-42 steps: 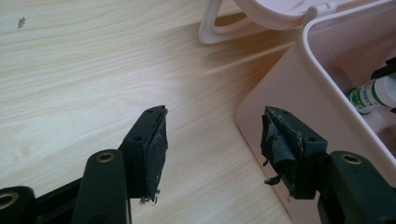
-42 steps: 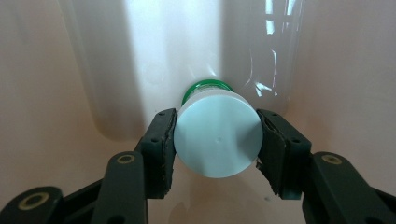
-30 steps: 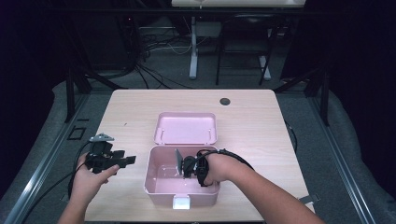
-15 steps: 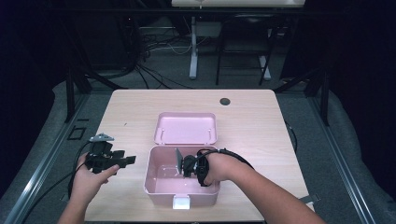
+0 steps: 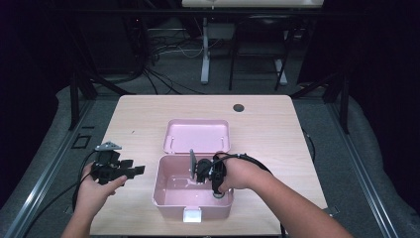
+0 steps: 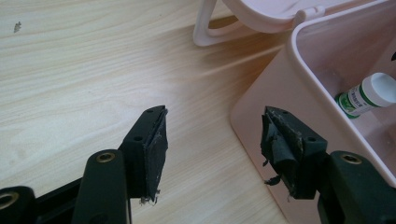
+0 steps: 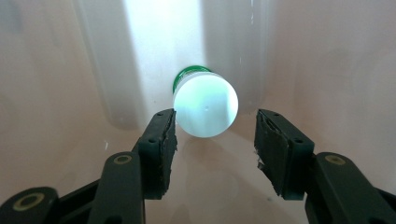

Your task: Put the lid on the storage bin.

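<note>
The right gripper (image 7: 212, 128) hangs inside the open pink plastic box (image 5: 166, 196), jaws spread around the small white-capped green-labelled bottle (image 7: 205, 105), probably not gripping it. The left gripper (image 6: 212, 135), jaws spread and empty, waits over the pale wooden table (image 6: 84, 70) beside the box.

Dark room, grey floor (image 5: 163, 84), cables (image 5: 158, 49), table legs (image 5: 204, 54).

A small bottle (image 7: 205, 105) with a white cap and green label lies inside the open pink box (image 5: 171, 197).

In the left gripper view the box (image 6: 299, 65) wall hides most of the bottle (image 6: 369, 95), and the label print is too small to read (the lid (image 6: 261, 9) runs off the top edge).

In the high view the right hand (image 5: 237, 173) covers part of the box's inside.
</note>
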`<state>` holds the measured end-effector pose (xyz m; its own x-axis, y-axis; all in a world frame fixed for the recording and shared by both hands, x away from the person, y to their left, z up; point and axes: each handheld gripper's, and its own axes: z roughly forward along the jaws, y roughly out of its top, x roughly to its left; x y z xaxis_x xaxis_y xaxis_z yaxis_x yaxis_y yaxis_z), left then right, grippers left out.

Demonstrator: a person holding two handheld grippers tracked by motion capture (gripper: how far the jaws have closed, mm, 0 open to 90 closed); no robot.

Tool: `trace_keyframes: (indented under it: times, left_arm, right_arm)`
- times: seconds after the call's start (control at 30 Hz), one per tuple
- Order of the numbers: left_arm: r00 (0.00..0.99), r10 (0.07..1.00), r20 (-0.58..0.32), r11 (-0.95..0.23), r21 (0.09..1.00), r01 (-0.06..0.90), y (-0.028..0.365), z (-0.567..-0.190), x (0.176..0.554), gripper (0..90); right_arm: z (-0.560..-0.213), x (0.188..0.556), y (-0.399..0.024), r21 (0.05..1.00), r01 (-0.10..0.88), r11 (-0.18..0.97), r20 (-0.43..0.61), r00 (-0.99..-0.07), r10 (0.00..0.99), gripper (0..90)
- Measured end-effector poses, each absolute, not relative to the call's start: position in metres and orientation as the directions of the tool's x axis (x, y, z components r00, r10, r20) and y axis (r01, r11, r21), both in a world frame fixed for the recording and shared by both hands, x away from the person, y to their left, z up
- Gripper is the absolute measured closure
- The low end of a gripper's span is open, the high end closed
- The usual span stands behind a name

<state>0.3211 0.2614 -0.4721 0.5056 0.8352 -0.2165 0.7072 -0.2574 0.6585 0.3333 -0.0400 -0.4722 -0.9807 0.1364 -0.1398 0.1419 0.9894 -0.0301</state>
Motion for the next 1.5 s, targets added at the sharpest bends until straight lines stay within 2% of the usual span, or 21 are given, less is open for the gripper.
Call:
trace_keyframes:
  times: [0.37,1.03,1.5]
  left_arm:
    - [0.537,0.814,-0.222,-0.276,0.665,0.694,0.255,-0.468,0.318,41.4]
    - [0.579,0.786,-0.216,-0.3,0.686,0.663,0.243,-0.458,0.311,44.6]
    - [0.647,0.746,-0.158,-0.366,0.714,0.596,0.228,-0.454,0.308,48.3]
  right_arm:
    - [-0.457,0.332,-0.039,0.034,0.16,0.987,-0.133,-0.978,0.163,47.1]
    - [-0.436,0.335,-0.052,0.161,0.261,0.952,-0.139,-0.949,0.283,46.5]
    - [-0.42,0.34,-0.067,0.295,0.376,0.878,-0.148,-0.89,0.431,52.1]
